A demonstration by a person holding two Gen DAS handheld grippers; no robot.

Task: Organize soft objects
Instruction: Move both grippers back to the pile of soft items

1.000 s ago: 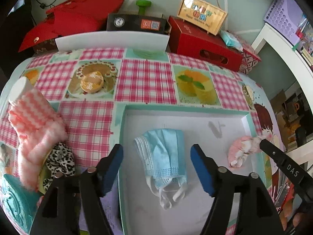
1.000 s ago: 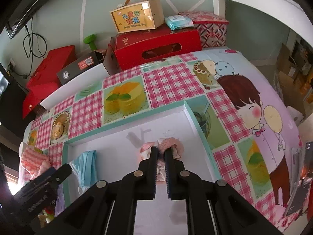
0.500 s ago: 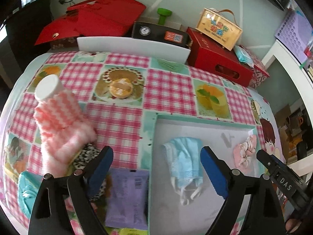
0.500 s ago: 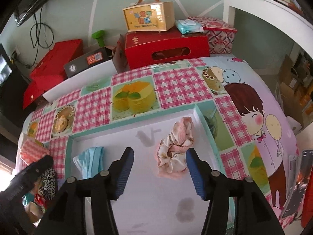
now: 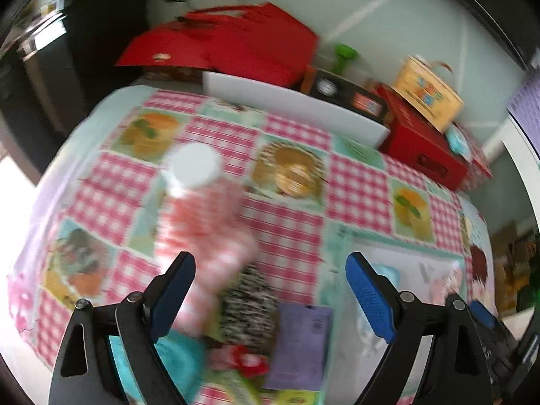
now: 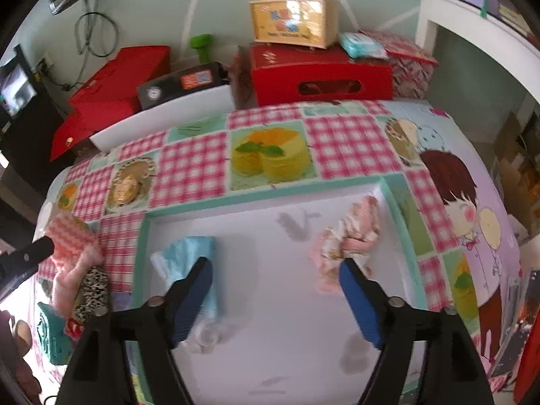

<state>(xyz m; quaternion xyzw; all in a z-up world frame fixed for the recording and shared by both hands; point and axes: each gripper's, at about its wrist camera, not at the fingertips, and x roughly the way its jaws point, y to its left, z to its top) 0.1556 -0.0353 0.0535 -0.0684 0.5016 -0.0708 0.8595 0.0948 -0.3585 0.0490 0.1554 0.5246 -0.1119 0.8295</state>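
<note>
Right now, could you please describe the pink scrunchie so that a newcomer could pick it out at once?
Find the white tray with the teal rim on the checked tablecloth. Two soft things lie in it: a blue face mask at the left and the pink scrunchie at the right, against the rim. It alone is ruffled, with a pink and cream floral print.

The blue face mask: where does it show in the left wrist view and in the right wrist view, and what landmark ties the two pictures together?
Left wrist view: the blue face mask is a blurred sliver at lower right, just behind the left gripper's right-hand finger.
Right wrist view: it lies left of centre on the white tray.
Shared landmark: the red box behind the table.
</note>
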